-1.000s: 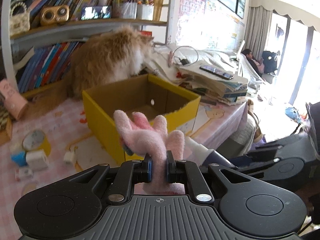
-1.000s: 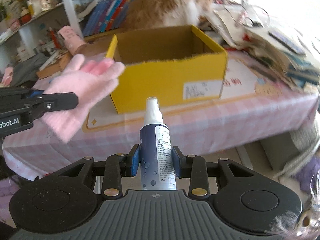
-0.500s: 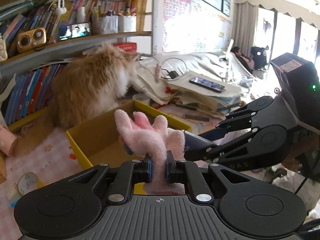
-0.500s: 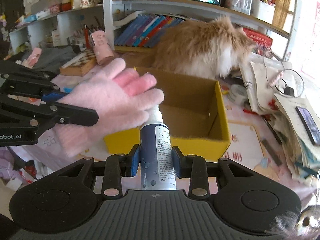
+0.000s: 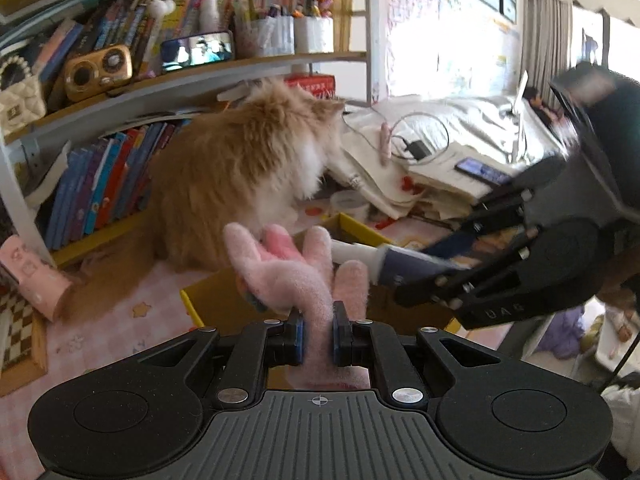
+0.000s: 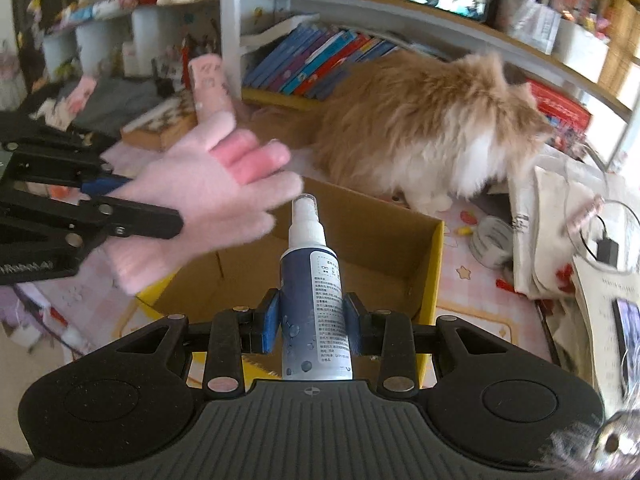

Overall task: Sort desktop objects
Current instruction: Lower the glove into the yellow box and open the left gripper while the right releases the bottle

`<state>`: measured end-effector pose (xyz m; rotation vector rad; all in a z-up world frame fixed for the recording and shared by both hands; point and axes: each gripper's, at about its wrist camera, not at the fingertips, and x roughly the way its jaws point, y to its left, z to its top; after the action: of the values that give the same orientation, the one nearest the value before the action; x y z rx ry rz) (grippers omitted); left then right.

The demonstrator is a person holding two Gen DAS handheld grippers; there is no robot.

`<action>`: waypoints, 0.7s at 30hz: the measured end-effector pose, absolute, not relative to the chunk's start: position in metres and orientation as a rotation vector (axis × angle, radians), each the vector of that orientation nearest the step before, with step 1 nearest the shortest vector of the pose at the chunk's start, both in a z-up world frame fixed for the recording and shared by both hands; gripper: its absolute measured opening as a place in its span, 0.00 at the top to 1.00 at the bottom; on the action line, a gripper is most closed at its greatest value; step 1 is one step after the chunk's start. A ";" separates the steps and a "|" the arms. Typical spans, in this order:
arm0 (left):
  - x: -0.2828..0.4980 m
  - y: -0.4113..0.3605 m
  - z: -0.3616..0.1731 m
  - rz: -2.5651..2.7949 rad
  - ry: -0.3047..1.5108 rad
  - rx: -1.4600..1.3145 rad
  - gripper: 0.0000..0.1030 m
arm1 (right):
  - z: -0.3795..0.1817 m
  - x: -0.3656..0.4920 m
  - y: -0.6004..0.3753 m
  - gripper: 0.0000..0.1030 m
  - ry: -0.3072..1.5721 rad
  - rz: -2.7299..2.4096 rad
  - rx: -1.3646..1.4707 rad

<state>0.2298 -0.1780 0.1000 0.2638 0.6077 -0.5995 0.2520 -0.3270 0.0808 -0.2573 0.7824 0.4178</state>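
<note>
My left gripper (image 5: 317,338) is shut on a fuzzy pink glove (image 5: 292,276), whose fingers stick up in front of the camera. In the right wrist view the same glove (image 6: 212,200) hangs from the left gripper (image 6: 160,222) over the near left corner of the yellow cardboard box (image 6: 434,264). My right gripper (image 6: 312,322) is shut on a blue spray bottle (image 6: 314,300) with a white nozzle, held above the open box. In the left wrist view the bottle (image 5: 400,264) and right gripper (image 5: 420,280) reach in from the right, over the box (image 5: 192,300).
A fluffy orange and white cat (image 6: 420,132) sits just behind the box, head toward a pile of papers, cables and a phone (image 5: 476,168). Bookshelves (image 5: 160,80) stand behind. A pink case (image 5: 36,280) and chessboard box (image 6: 160,124) lie on the pink checked tablecloth (image 5: 120,320).
Both grippers have risen and moved forward over the box, toward the cat. The right gripper rolled, so the box and shelves turned in its view. Both grips stayed the same.
</note>
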 end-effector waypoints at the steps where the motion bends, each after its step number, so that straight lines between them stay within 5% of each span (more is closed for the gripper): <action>1: 0.230 -0.183 0.097 -0.601 0.603 0.290 0.89 | 0.081 0.256 -0.326 0.70 0.782 0.428 -0.268; 21: 0.291 -0.223 0.040 -0.532 0.783 0.348 0.89 | 0.019 0.330 -0.333 0.71 0.902 0.450 -0.346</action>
<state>0.2912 -0.2228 0.0401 0.3483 0.7826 -0.5321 0.3303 -0.3335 0.0185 -0.3462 0.9025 0.4498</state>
